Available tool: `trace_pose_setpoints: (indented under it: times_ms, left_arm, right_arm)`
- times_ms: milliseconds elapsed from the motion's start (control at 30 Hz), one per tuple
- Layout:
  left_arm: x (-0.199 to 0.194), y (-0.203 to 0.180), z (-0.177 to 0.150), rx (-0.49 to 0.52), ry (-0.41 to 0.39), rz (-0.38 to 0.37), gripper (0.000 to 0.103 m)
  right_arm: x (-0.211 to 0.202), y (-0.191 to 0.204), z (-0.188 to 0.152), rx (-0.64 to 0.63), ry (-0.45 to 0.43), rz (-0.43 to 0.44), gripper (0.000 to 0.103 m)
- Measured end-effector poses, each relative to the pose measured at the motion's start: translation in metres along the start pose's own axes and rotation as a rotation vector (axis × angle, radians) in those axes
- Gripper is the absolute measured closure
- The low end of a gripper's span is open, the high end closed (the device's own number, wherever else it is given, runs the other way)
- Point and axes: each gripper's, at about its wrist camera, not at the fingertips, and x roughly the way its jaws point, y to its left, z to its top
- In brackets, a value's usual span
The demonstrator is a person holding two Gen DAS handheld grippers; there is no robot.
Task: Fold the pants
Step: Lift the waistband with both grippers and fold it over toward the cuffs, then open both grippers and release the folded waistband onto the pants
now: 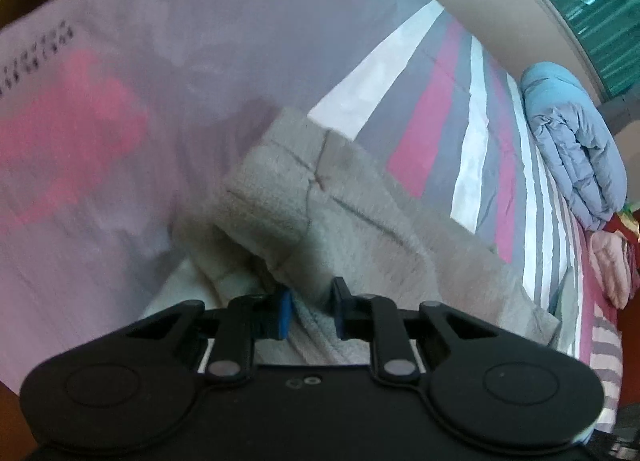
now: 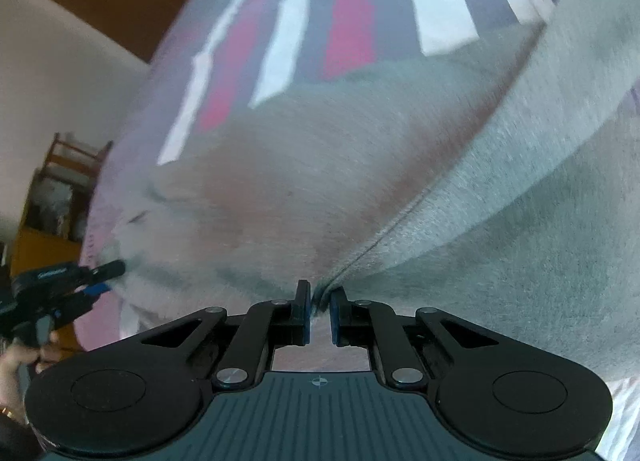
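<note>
Both grips set: left gripper [image 1: 312, 311] & right gripper [image 2: 320, 315] pinching the grey pants [image 2: 360, 165] edge on the striped bedsheet [image 2: 348, 13]; next prob. lift both evenly & fold over.

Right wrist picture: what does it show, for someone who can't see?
The right gripper pinches a fold of grey pants spread on a striped bed. Far left, the left gripper grips the pants' other edge.

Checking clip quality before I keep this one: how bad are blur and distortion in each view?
Left wrist view: the sheet at left is smeared by motion blur, the pants soft; fisheye bends the striped bedspread. Right wrist view: pants streaked with blur; only the hand-held gripper is sharp.
</note>
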Motion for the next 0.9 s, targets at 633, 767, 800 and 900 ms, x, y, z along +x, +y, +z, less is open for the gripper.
trace_pose_setpoints:
  times_ms: [633, 767, 800, 900]
  left_arm:
    - [-0.025, 0.039, -0.009, -0.083, -0.013, -0.037, 0.043]
    - [-0.049, 0.018, -0.003, -0.001, -0.063, 0.008, 0.032]
    - [-0.050, 0.009, -0.004, 0.032, -0.065, 0.023, 0.032]
    - [-0.047, -0.023, -0.014, 0.136, -0.060, 0.031, 0.030]
  right_arm:
    - [0.005, 0.005, -0.048, -0.201, -0.008, -0.063, 0.096]
    - [-0.004, 0.015, -0.046, -0.218, -0.041, -0.050, 0.088]
    - [-0.006, 0.017, -0.046, -0.209, -0.039, -0.048, 0.079]
    - [-0.007, 0.024, -0.050, -0.235, -0.061, -0.062, 0.061]
